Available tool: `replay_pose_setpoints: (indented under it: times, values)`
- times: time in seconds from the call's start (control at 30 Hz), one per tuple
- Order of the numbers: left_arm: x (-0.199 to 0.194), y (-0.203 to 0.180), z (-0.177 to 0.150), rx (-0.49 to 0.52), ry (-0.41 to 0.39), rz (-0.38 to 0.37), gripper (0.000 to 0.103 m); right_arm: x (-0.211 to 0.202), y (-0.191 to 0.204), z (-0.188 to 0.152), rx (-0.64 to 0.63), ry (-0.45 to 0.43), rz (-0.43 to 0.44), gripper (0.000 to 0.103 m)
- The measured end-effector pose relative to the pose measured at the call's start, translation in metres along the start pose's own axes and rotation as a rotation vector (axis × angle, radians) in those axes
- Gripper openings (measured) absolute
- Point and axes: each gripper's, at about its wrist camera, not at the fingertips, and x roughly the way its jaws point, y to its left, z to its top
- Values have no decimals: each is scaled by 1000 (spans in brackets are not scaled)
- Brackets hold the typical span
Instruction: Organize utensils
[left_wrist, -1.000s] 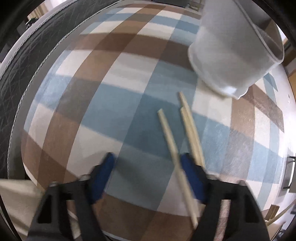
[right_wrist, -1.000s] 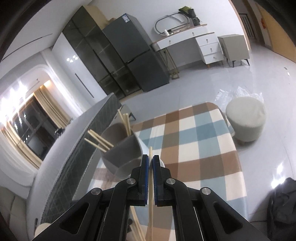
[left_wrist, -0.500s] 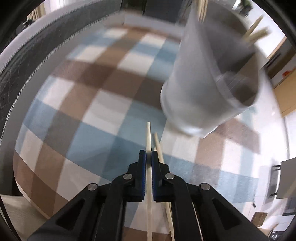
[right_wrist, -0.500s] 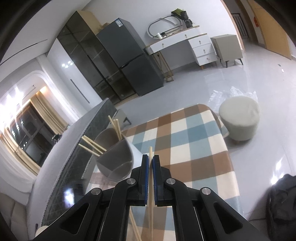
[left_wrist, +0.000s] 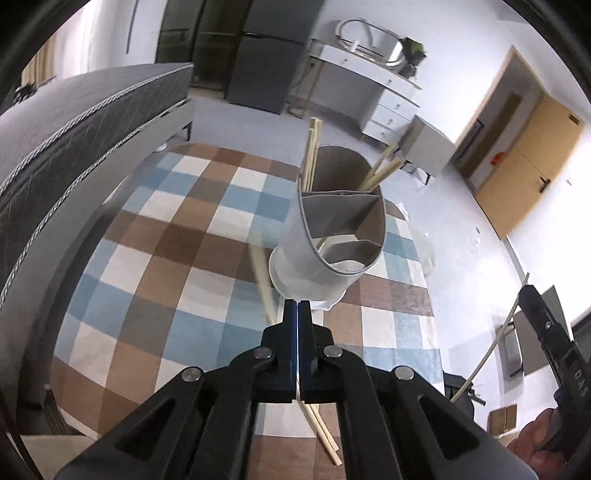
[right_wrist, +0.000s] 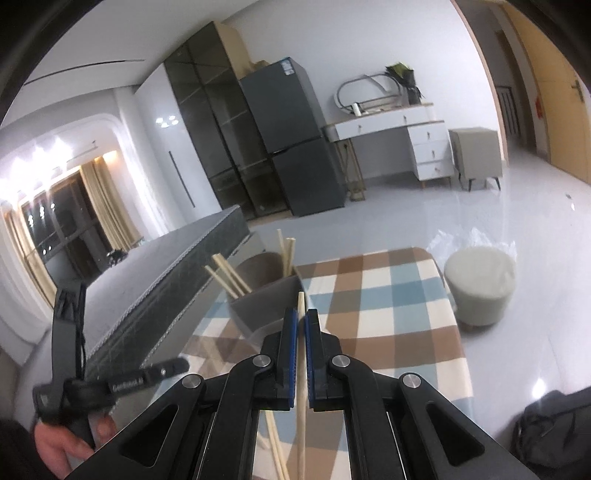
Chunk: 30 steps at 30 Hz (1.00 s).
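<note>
A grey divided utensil holder (left_wrist: 332, 236) stands on the checked tablecloth (left_wrist: 166, 258) with several wooden chopsticks (left_wrist: 314, 147) in its far compartment. It also shows in the right wrist view (right_wrist: 266, 295). My left gripper (left_wrist: 297, 314) is shut just in front of the holder's base; a blurred chopstick (left_wrist: 260, 273) hangs beside it and whether the jaws hold it is unclear. Two loose chopsticks (left_wrist: 321, 428) lie under it. My right gripper (right_wrist: 301, 325) is shut on a chopstick (right_wrist: 300, 369), raised above the table; it shows in the left wrist view (left_wrist: 484, 362).
A dark mattress (left_wrist: 74, 129) runs along the table's left side. A round grey stool (right_wrist: 480, 284) stands on the floor beyond the table's far right corner. A fridge (right_wrist: 291, 136) and white dresser (right_wrist: 402, 136) stand at the back wall.
My left gripper closed on a chopstick on the cloth, then lifted and tilted up toward the holder. My right gripper stayed shut on its chopstick and drifted slightly.
</note>
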Motion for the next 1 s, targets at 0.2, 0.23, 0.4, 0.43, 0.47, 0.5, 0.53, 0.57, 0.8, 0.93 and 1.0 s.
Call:
replay_pose_setpoints:
  times: [0.2,0.23,0.4,0.43,0.47,0.5,0.53,0.57,0.8,0.93,1.0]
  values:
    - [3,32,3,-84,78,-26,0,2,7,-9,-14,22,-27,3]
    - [6,39,3,-113,108,-15,0,4,7,-10,-11,24,-29,3]
    - [45,74,8,-237,200,44,36,8,9,-9,-16,19,-24,3]
    - [54,76,10,-254,203,47,55,11,8,-8,-16,17,-19,3]
    - [61,77,11,-265,194,46,58,12,7,-7,-12,17,-16,3]
    - [72,75,14,-258,195,58,58,12,6,-8,-7,17,-14,3]
    - [86,72,16,-239,216,77,58,14,3,-6,4,17,-12,4]
    - [101,68,17,-214,248,86,58,14,1,-5,12,16,-11,4]
    - [159,55,18,-103,291,227,57,18,-14,-2,63,32,-4,4]
    - [169,38,21,38,260,345,59,17,-12,-1,69,36,11,4]
    - [168,39,22,19,261,334,50,16,-10,-1,68,37,19,4]
